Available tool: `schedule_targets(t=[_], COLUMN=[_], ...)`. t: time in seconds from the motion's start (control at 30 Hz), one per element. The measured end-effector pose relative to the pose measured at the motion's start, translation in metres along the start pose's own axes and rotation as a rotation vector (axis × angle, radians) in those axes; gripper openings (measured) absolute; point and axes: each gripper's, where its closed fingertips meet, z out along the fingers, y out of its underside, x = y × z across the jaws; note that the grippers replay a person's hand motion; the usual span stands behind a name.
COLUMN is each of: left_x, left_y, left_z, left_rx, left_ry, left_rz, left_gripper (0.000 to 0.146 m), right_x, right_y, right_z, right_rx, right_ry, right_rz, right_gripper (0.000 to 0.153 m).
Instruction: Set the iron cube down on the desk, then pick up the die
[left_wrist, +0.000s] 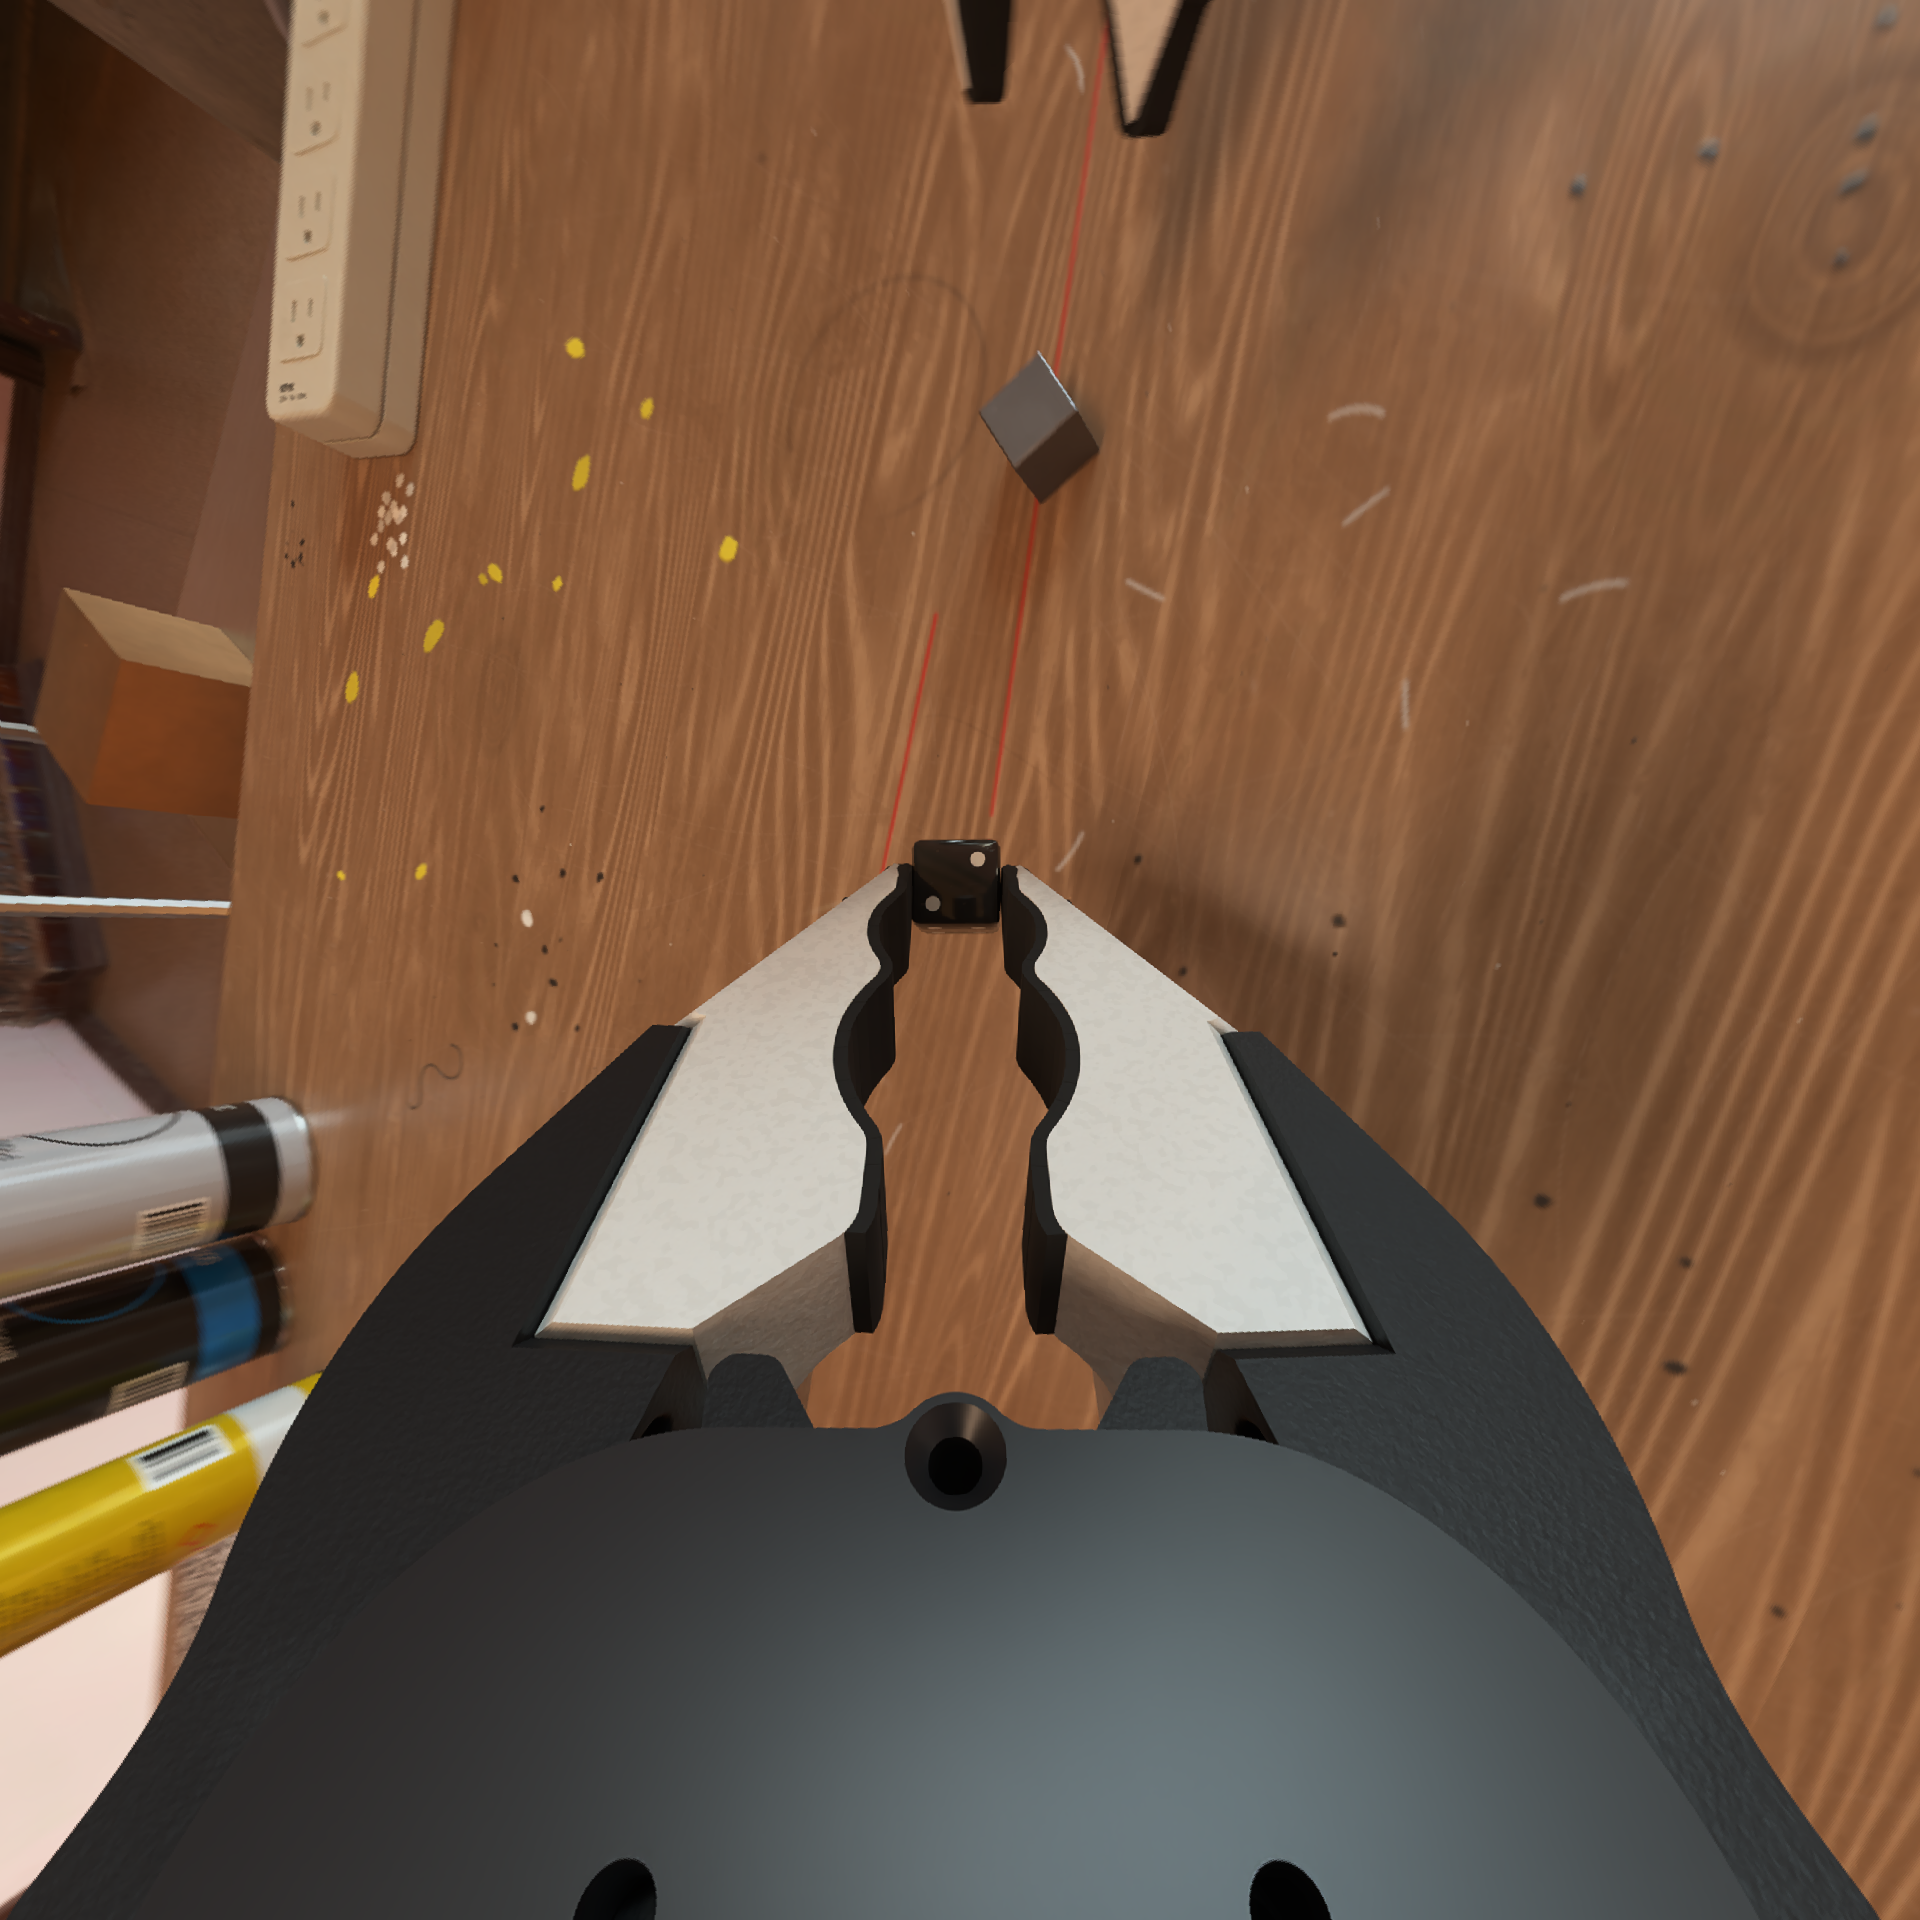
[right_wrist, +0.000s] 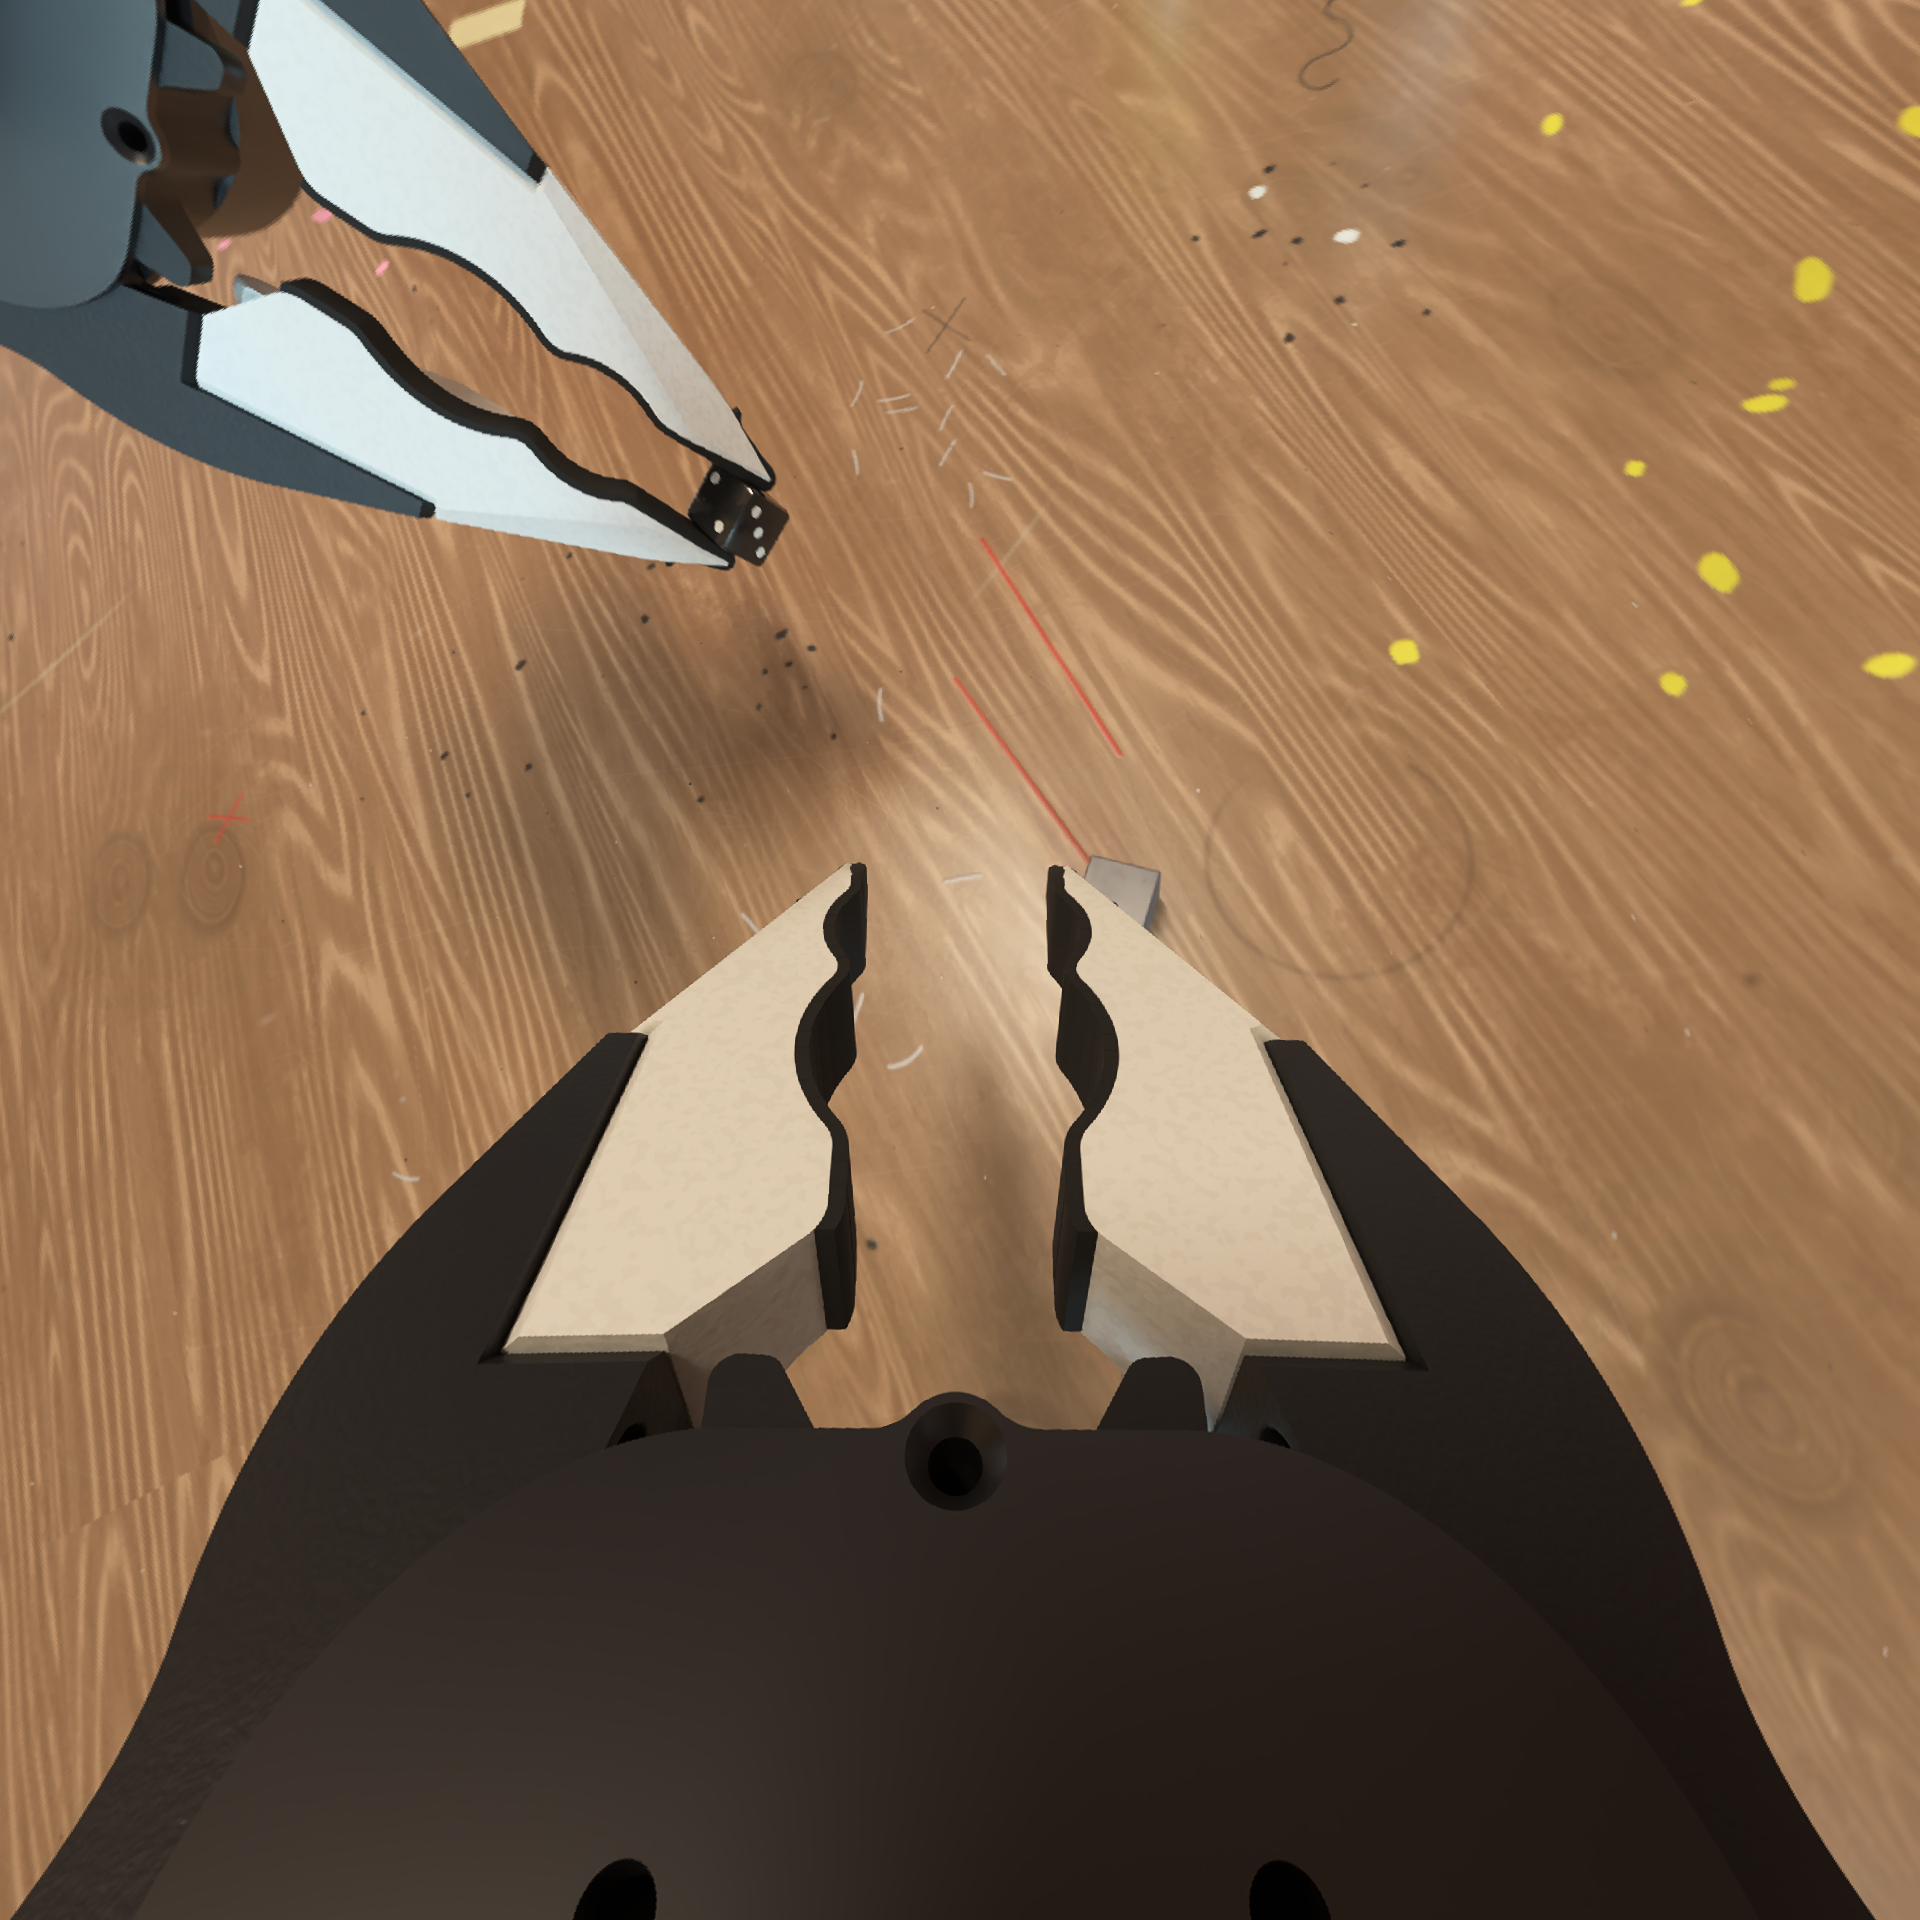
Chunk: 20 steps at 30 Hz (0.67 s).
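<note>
My left gripper (left_wrist: 956, 883) is shut on a black die (left_wrist: 956, 881) with white pips, held at the fingertips above the wooden desk (left_wrist: 1455, 935). The grey iron cube (left_wrist: 1039, 426) rests on the desk well ahead of it, free of any gripper. In the right wrist view my right gripper (right_wrist: 954, 883) is open and empty, and the iron cube (right_wrist: 1127, 885) sits on the desk just outside its right fingertip, partly hidden by it. The left gripper (right_wrist: 750, 525) with the die (right_wrist: 743, 525) shows at the upper left.
A beige power strip (left_wrist: 343, 229) lies along the desk's left edge, with a brown box (left_wrist: 145, 707) beyond the edge. Marker pens (left_wrist: 145, 1195) stick in from the left. The right gripper's fingertips (left_wrist: 1143, 62) show at the top. Paint specks and red lines mark the desk.
</note>
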Motion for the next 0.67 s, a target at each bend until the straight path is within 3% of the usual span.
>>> schedule_targets(t=[0.17,0.67], left_x=[0.003,0.005], left_y=[0.005,0.014], left_z=[0.005,0.019], left_rx=[-0.156,-0.27], left_ry=[-0.018,-0.027], left_rz=[0.124,0.214], left_gripper=[0.017,0.017], right_x=[-0.003,-0.013], right_y=[-0.006,-0.005], right_z=[0.018,0.053], right_rx=[-0.058,-0.168], right_ry=[-0.039,-0.03], right_rz=[-0.047,-0.244], right_gripper=[0.034,0.029])
